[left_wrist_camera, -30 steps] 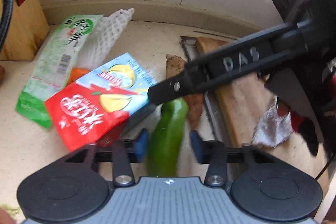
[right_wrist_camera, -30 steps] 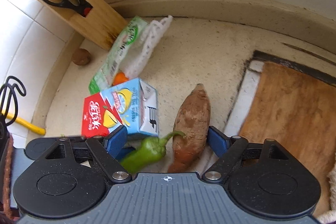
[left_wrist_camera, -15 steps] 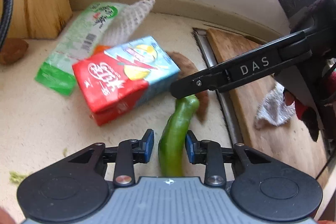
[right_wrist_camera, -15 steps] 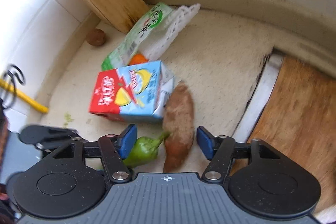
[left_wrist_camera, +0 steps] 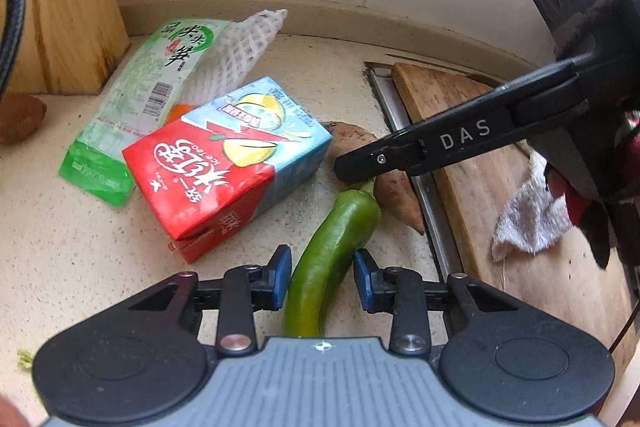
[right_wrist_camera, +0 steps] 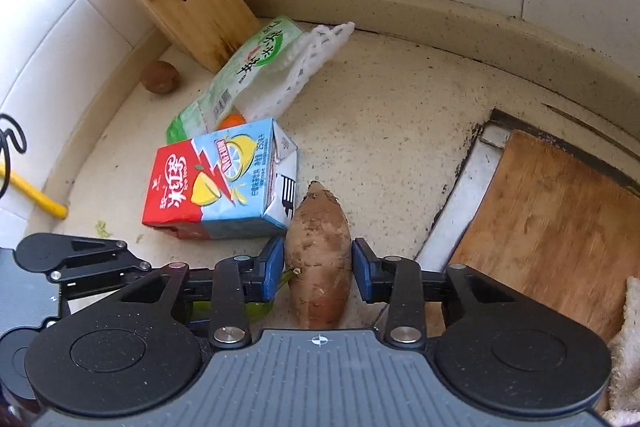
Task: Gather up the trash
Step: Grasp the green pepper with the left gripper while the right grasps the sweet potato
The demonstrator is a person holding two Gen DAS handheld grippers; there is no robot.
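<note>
Plainly, "DAS" on right claw (left_wrist_camera: 356, 171), carton (left_wrist_camera: 228, 163) perhaps "ice tea"

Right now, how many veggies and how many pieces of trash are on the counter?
Veggies: 2, green pepper, sweet potato.
Trash: 3, drink carton, green wrapper, white foam net.
Total: 5. A small brown lump and something orange behind the carton: cannot tell.

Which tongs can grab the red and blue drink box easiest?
Probably the left tongs. The iced tea carton lies just ahead and left of them, with nothing between. The right tongs straddle the sweet potato, with the carton off to their left. The left must clear the green pepper first.
</note>
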